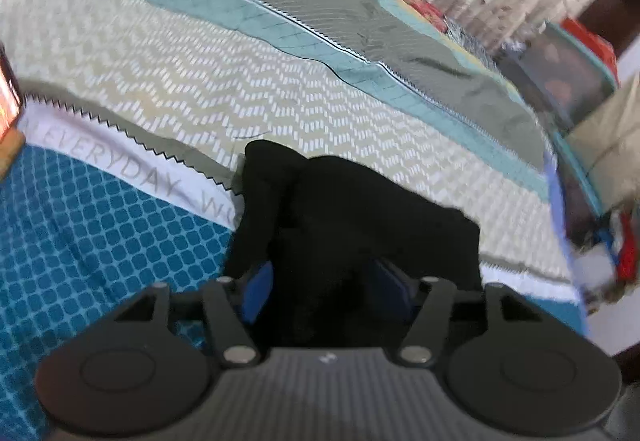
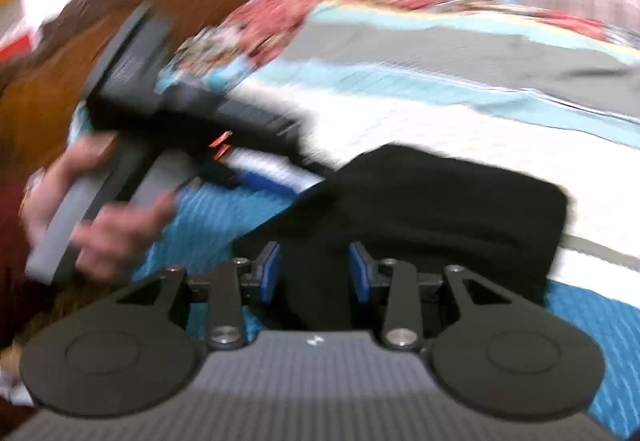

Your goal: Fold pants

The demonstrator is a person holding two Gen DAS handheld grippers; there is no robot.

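Here the black pants [image 2: 420, 209] lie bunched on the bed [image 1: 160, 81]. Both the left gripper [image 1: 332, 289] and right gripper [image 2: 314, 269] stand partly open, cloth between the pads but apparently unpinched. The fold could slump apart if it catches on withdrawing fingers.

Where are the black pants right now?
The black pants lie bunched on the patterned bedspread, low in the middle of both wrist views, right in front of each gripper's blue pads.
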